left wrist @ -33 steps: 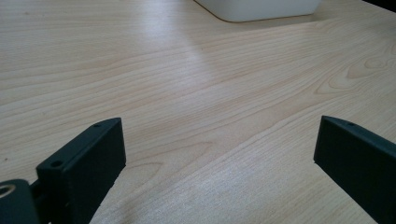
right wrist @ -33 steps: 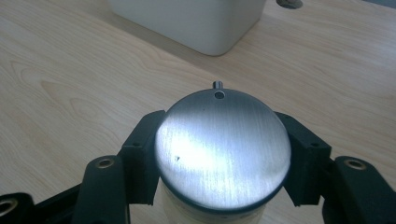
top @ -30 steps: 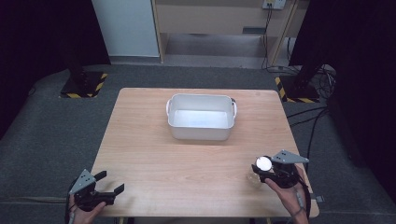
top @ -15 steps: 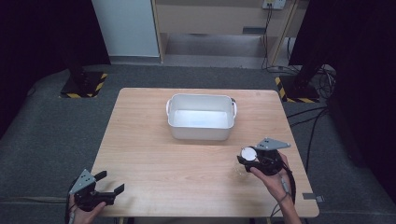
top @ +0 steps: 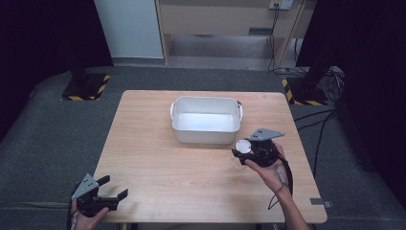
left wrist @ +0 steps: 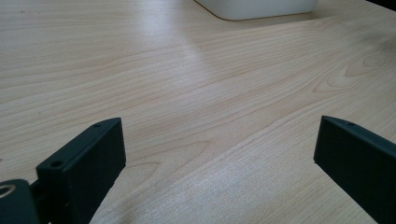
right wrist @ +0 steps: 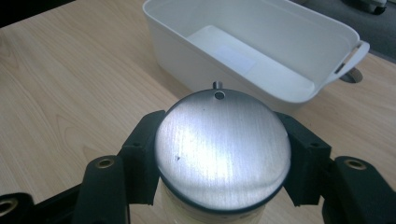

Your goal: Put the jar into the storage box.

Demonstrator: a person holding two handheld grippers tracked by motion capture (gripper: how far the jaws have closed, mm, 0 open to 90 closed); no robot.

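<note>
The right gripper [top: 245, 152] has its jaws clamped on a small jar with a brushed metal lid [right wrist: 222, 148], one jaw on each side of it. It holds the jar above the wooden surface [top: 191, 177], just near and right of the white tub [top: 206, 120], which stands at the far middle. The left gripper [top: 111, 197] rests at the near left corner of the surface, well apart from both, its jaws spread wide with nothing between them.

High overhead, two low tool-mounted close-ups, all sharing the white tub [top: 206, 120] on the table [top: 158, 167].
</note>
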